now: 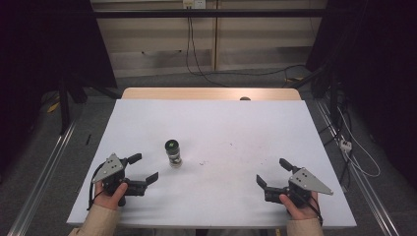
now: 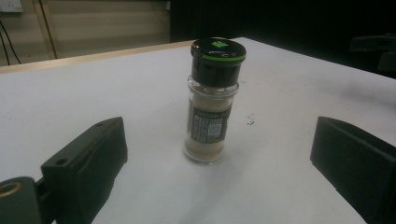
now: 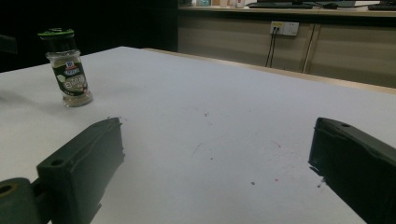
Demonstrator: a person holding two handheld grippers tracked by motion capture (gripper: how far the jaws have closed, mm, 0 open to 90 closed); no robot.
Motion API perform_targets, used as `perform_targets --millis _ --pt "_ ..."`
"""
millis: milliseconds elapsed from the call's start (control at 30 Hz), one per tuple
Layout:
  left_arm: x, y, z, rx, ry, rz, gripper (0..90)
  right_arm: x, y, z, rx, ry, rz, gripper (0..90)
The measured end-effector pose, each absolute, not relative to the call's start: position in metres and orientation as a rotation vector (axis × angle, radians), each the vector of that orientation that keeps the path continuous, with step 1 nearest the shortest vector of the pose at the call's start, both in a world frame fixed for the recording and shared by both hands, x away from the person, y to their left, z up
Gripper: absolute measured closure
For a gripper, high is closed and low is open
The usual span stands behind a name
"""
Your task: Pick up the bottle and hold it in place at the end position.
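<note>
The room is dim, and the white table (image 1: 216,128) is the one bright patch — light falls on it from above, soft and even, without glare. Both sides of the high view sink into near black. Ahead of the left gripper (image 2: 219,158) the jar (image 2: 212,100) stands fairly sharp, casting a faint shadow toward the gripper, while its own jaws at the bottom corners are dark and soft-edged. From the right gripper (image 3: 215,163) the jar (image 3: 67,67) leans at the frame's far left — slightly bent by the lens — and the background is grainy.
</note>
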State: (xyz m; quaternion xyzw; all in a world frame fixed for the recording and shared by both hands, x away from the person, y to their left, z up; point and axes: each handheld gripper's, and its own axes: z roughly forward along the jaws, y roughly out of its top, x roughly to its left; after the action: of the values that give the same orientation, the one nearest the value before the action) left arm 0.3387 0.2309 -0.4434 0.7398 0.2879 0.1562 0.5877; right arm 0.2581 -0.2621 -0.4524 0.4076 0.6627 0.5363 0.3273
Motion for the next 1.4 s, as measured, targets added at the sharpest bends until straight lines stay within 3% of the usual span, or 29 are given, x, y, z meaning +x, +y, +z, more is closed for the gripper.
perform_targets --millis 767,1400 --pt "0.355 0.2 -0.437 1.73 0.727 0.423 5.2 0.259 -0.26 -0.452 1.066 1.745 1.386 2.5" --pt "0.369 0.167 -0.447 1.823 0.797 0.456 14.4 0.259 -0.261 -0.452 1.063 1.748 1.378 2.6"
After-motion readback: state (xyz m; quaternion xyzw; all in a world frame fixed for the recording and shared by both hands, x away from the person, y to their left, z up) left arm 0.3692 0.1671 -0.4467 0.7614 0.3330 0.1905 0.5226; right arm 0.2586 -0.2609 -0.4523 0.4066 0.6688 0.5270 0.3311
